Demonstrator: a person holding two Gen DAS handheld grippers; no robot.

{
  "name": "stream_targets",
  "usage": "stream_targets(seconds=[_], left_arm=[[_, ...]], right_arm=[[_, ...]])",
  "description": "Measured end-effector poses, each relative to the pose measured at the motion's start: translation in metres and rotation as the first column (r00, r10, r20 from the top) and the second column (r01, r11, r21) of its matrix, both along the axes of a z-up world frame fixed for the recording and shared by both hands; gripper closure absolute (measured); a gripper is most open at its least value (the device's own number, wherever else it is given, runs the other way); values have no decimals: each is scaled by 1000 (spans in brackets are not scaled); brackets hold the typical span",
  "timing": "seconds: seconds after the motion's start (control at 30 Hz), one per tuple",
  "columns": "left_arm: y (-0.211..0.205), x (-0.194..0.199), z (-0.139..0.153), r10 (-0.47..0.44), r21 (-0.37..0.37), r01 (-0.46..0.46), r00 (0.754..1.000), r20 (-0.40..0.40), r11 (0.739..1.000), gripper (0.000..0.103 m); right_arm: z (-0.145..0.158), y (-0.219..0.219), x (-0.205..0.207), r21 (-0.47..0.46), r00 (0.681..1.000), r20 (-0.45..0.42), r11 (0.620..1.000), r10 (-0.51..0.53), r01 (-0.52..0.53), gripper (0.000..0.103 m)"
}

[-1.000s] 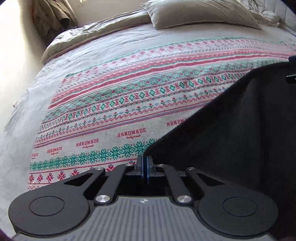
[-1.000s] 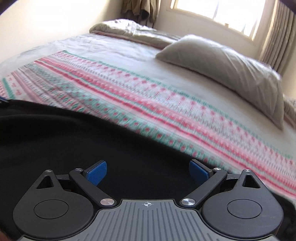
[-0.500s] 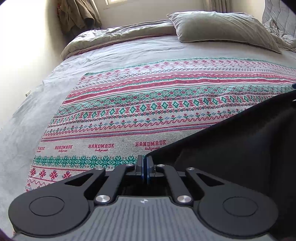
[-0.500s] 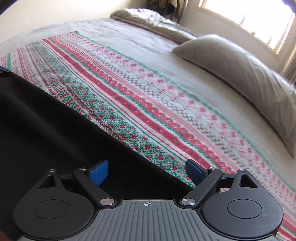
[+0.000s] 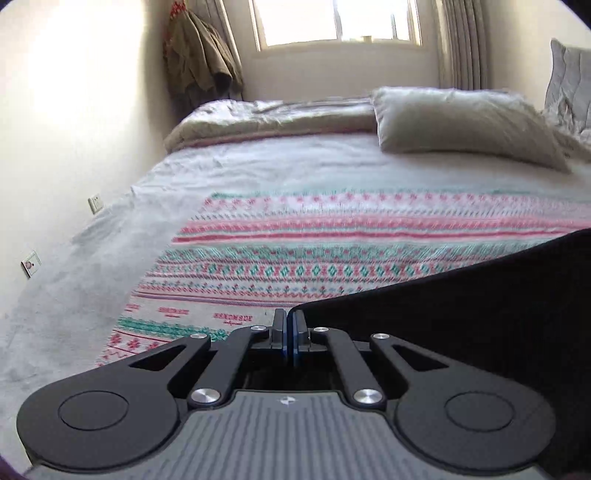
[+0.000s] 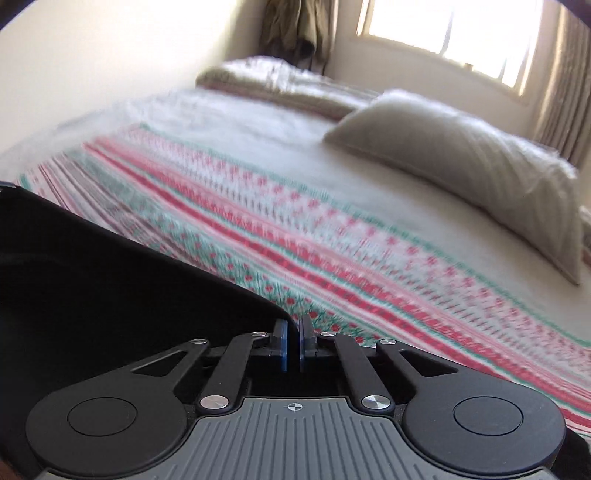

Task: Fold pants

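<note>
The left tongs are pinched on a corner of the black pants, whose edge runs off toward 2 o'clock, while the right tongs clamp another corner with the edge running toward 10 o'clock. Beyond the raised cloth the patterned blanket lies flat on the bed. Farther on, at 1 o'clock, are a pillow and the bright window.

Matt black cloth pants; woven patterned blanket; soft, slightly wrinkled cloth pillow.
</note>
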State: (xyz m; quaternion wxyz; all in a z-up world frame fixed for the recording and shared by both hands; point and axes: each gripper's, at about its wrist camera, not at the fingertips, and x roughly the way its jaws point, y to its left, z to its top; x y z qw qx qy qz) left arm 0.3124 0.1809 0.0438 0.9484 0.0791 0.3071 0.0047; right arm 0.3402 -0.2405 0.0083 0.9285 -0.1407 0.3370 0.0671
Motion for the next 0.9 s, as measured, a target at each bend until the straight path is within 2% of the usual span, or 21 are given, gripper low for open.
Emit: stream_targets(seconds=[0.23, 0.4, 0.57, 0.67, 0.8, 0.9], left_arm=[[-1, -98, 42, -23, -34, 26, 996, 88, 999, 100], [0, -182, 41, -44, -47, 49, 995, 87, 998, 100], [12, -247, 18, -66, -120, 68, 998, 22, 990, 100], [19, -266, -5, -74, -171, 64, 996, -52, 983, 100], [31, -272, -32, -65, -243, 30, 988, -138, 969, 100], [39, -277, -44, -67, -334, -5, 977, -204, 943, 100]], right_arm=[[56, 14, -101, -61, 992, 123, 998, 26, -18, 100], [68, 26, -187, -122, 984, 169, 992, 64, -44, 101], [56, 40, -269, -149, 983, 162, 987, 85, -61, 101], [43, 48, -306, -142, 987, 132, 987, 95, -76, 101], [15, 53, -333, -105, 996, 43, 992, 72, -67, 101], [-12, 51, -333, -71, 998, -43, 997, 38, -41, 101]])
